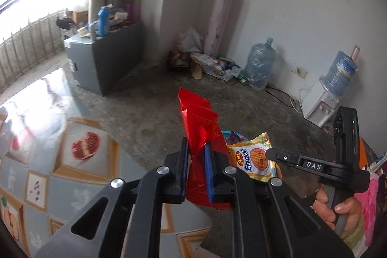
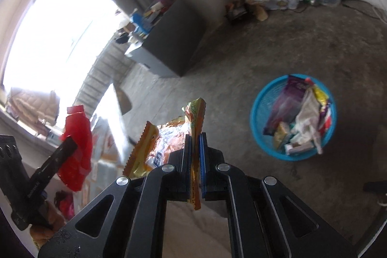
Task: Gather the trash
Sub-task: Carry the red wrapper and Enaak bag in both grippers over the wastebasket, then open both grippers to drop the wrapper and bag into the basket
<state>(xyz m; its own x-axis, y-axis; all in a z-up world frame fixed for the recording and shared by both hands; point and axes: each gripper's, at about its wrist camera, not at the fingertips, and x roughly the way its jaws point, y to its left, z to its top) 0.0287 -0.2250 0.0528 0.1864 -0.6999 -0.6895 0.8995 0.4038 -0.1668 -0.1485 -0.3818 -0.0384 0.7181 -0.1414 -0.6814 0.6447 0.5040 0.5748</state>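
While both tilt downward, left hand-held gripper [image 1: 196,161] clamps red wrapper [image 1: 200,127], right hand-held gripper [image 2: 195,151] clamps yellow snack packet [image 2: 196,117] (blue basket [image 2: 256,113] clear only in right view).

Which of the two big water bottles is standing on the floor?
The bare blue water jug by the wall, upright on the floor beside the litter pile. The other bottle sits upside down on the white dispenser.

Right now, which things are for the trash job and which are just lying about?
For the job:
red wrapper in left tongs
yellow snack packet in right tongs
blue basket

Just lying about:
water jug
grey cabinet
water dispenser
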